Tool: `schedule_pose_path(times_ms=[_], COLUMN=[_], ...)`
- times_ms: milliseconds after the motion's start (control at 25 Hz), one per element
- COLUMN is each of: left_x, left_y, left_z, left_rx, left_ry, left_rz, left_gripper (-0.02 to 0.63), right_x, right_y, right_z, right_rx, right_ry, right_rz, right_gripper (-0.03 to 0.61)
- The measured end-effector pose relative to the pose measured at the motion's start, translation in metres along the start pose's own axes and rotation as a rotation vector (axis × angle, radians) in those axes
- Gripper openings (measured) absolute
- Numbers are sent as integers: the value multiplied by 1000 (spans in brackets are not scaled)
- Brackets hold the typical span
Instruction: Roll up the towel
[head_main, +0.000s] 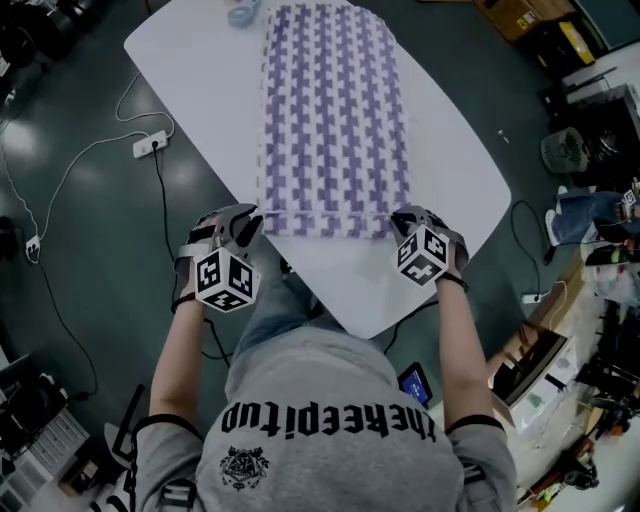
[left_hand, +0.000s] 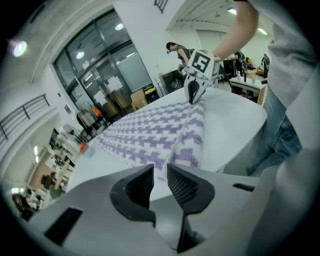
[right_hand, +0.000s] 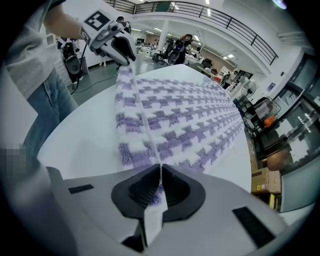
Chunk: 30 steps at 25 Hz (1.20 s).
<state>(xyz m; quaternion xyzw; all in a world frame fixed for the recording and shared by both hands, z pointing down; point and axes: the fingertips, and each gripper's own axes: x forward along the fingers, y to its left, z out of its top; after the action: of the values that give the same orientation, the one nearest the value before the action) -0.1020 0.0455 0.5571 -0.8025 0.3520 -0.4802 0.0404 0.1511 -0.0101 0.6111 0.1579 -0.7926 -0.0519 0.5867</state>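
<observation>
The purple-and-white patterned towel (head_main: 335, 120) lies spread flat along the white table (head_main: 200, 70), running from the near edge to the far end, with a narrow fold turned over along its near edge. The right gripper (right_hand: 160, 187) has its jaws clamped shut on the near right corner of that fold. The left gripper (left_hand: 160, 182) sits at the near left corner, its jaws a narrow gap apart with nothing between them and the towel just beyond their tips.
</observation>
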Motion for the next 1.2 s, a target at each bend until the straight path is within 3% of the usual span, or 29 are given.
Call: schedule_pose_path(times_ms=[80,200,240,320,400,480,600,760,1040,1120,1200], left_x=[-5,3,5,5,10,23,37,37,42,40,39], left_y=[0,13,13,1,-21,-41,-55,-47,-32,-31,-37], left_z=[13,21,21,14,2,-6,-17,-29,-31,-28,-27], left_rx=[69,15,2,62,160,191,188,138,94,89,93], left_ry=[-8,13,-7,-38,-5,63,145,154,181,188,193], left_rz=[83,137,108,5,-92,-155,-185,-224,-273,-280,-282], left_gripper=[64,64,64,73,113,168,173,165,138,137,137], right_x=[0,6,9,14,15,11,-2,-26,-55,-62,-61], right_y=[-3,-19,-22,-22,-20,-20,-18,-33,-47,-31,5], right_z=[-7,-13,-9,7,16,10,4,20,31,35,36], right_rx=[14,19,19,21,27,41,92,152,30,12,-38], right_ry=[3,12,15,19,19,6,-50,-140,-176,-208,-225], right_rz=[-2,2,3,2,0,-2,1,-3,-115,-59,54], right_gripper=[15,15,15,15,15,17,18,78,100,100,100])
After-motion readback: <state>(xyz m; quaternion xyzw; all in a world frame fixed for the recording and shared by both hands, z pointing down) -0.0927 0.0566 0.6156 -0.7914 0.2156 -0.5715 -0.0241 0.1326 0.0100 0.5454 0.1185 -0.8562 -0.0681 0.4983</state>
